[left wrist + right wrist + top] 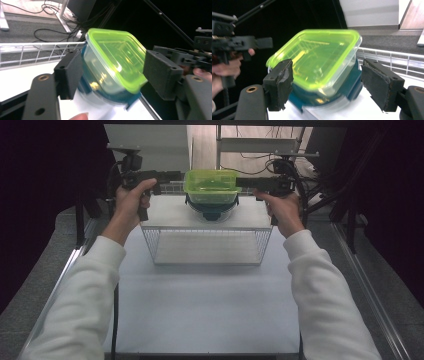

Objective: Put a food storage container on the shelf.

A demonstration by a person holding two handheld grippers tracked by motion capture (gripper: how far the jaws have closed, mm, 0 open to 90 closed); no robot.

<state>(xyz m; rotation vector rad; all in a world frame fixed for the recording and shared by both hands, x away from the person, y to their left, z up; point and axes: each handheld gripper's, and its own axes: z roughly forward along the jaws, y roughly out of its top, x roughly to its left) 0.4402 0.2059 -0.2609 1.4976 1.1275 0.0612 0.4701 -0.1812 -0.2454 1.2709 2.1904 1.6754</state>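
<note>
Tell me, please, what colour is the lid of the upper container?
The lid is bright yellow-green, clearest in the right gripper view.

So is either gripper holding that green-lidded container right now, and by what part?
Neither. The green-lidded container rests on the teal-lidded container; left gripper and right gripper flank its ends, fingers open and clear.

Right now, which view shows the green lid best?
The right gripper view: the green lid is close, sharp, and nearly all of its top shows. The left gripper view shows it tilted, one corner behind a pad. The high view shows it small and far off, above the basket.
</note>
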